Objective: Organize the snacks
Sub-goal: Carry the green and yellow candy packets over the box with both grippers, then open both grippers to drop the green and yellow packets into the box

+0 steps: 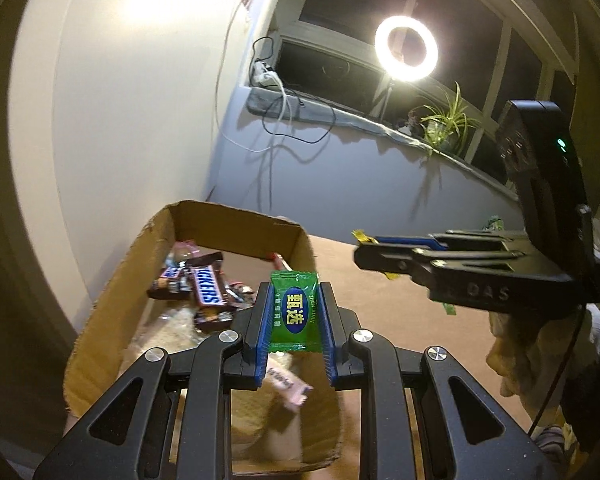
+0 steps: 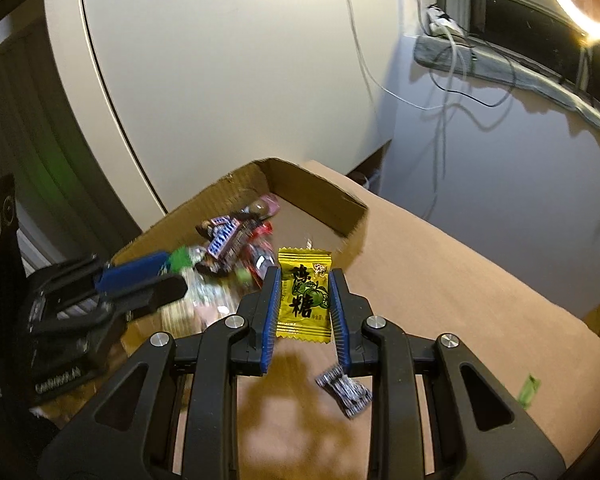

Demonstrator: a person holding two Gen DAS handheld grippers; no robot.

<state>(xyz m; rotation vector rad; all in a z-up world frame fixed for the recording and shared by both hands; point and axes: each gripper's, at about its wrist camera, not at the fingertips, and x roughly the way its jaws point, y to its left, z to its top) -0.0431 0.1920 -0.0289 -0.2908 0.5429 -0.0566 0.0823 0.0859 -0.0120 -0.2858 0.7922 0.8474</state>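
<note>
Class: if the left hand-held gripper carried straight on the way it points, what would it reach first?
Probably the cardboard box: the left hand-held gripper, shut on the green candy, points over its right wall. Depth is unclear.

Left tongs (image 1: 294, 312) grip a green candy (image 1: 295, 311), seemingly above the box (image 1: 236, 220).

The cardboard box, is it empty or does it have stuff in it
Partly filled: the cardboard box holds a Snickers bar and other wrapped snacks, with bare floor showing.

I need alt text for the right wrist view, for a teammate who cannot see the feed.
The right tool grips a yellow candy packet above the brown tabletop, near an open cardboard box holding wrapped snacks. A small black-and-white wrapped candy lies on the table below; the left tool reaches over the box.
</note>
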